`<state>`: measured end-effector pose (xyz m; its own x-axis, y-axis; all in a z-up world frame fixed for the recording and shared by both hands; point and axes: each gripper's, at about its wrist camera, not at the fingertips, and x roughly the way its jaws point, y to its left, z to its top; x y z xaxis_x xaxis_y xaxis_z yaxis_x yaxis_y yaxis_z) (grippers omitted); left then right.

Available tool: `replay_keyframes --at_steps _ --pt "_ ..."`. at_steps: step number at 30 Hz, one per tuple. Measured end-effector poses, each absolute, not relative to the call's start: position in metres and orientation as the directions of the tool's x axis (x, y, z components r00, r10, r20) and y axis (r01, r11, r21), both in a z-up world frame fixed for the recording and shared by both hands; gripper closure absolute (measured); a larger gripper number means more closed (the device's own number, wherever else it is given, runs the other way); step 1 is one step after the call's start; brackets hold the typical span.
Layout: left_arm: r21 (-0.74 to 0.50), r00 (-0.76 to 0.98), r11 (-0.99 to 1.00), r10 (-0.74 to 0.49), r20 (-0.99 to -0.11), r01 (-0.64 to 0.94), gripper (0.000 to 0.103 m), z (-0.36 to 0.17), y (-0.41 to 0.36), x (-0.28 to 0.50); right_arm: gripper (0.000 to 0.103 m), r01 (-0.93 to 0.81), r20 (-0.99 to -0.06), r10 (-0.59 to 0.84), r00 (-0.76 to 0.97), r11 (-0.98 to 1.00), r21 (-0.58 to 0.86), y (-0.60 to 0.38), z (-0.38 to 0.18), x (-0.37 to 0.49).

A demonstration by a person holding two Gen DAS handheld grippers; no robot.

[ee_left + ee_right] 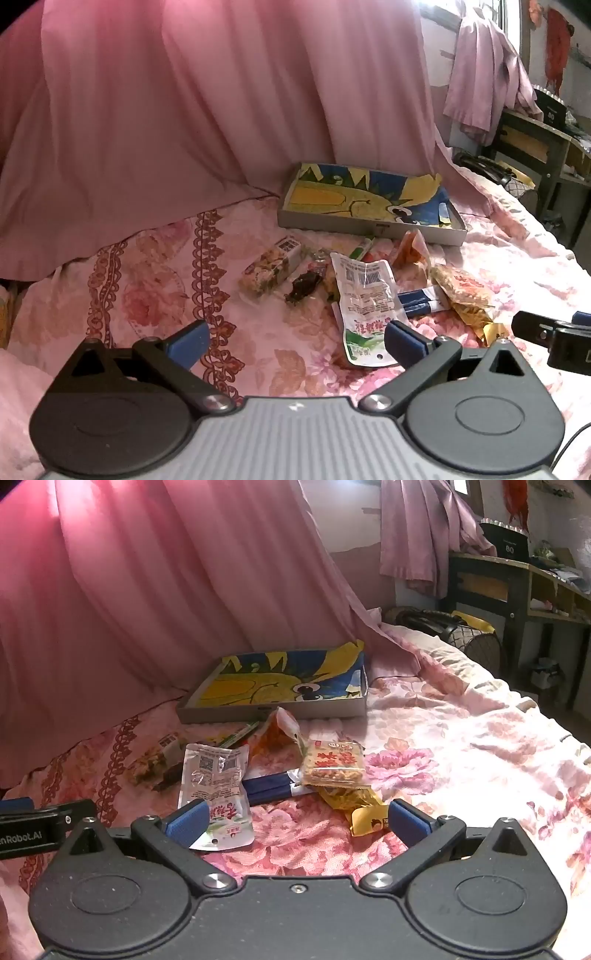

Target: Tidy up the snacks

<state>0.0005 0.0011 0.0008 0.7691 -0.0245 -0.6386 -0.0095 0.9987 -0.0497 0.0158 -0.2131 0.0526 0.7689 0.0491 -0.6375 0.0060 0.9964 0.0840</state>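
A pile of snack packets lies on the flowered bedspread in front of a shallow box (369, 225) (273, 710) lined with a blue and yellow cartoon picture. A clear white pouch (365, 295) (214, 775) with a barcode lies nearest. Around it are a floral carton (269, 267), a dark wrapped piece (303, 288), an orange packet (277, 734), a blue packet (269, 788), a red-lettered nut bar (332, 764) and a gold wrapper (351, 801). My left gripper (295, 345) is open, empty, just short of the pouch. My right gripper (295, 821) is open, empty, over the bedspread before the pile.
A pink curtain (184, 110) hangs behind the bed and drapes onto it at the left. Beyond the bed's far right edge stand a dark wooden shelf unit (517, 587) and a black bag (428, 622). Open bedspread (461, 746) stretches to the right of the pile.
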Motion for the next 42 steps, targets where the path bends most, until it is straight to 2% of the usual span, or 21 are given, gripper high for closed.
replay_keyframes --at_steps 10,42 --pt "-0.018 0.781 1.000 -0.019 -0.624 0.010 0.000 0.0003 -0.0017 -0.0029 0.000 0.013 -0.640 0.045 0.767 0.996 0.085 -0.2134 0.0508 0.0165" --pt "-0.021 0.781 1.000 -0.016 -0.625 0.004 0.000 0.0044 0.0010 0.0001 0.000 0.007 -0.646 0.044 0.762 0.997 0.076 -0.2129 0.0476 0.0177"
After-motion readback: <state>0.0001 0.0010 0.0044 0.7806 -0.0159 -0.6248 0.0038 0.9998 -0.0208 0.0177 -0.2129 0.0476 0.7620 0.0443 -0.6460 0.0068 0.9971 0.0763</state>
